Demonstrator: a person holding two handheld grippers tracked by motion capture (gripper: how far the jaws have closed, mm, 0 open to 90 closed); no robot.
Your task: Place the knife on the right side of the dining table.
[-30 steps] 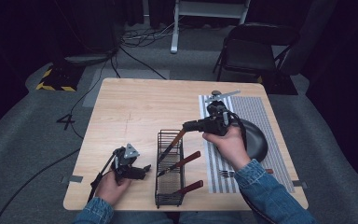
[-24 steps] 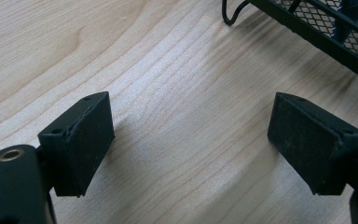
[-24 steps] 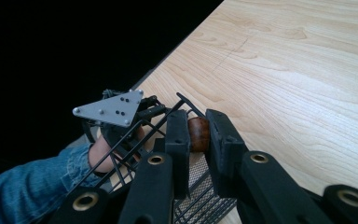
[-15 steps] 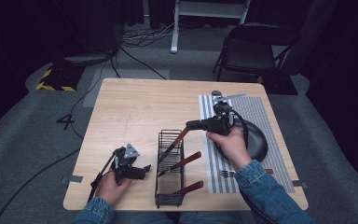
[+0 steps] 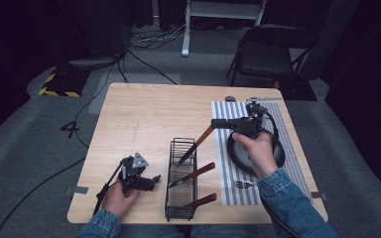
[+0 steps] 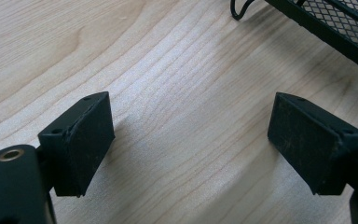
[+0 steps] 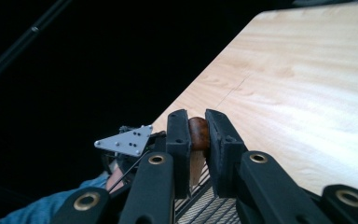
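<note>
A black wire basket stands near the table's front edge with two wooden-handled utensils lying in it. My right gripper is shut on the brown handle of a third wooden-handled utensil. It slants down to the left, with its dark tip inside the basket's far end. My left gripper rests on the wood just left of the basket. Its jaws are wide open with nothing between them, and the basket's corner lies ahead to the right.
A striped mat covers the table's right side. On it are a black round plate under the right hand, a fork near the front and a silver utensil at the back. A chair stands beyond the table.
My right gripper has shifted slightly left with the utensil, whose tip now reaches down into the basket's far end. The left gripper has stayed put.
</note>
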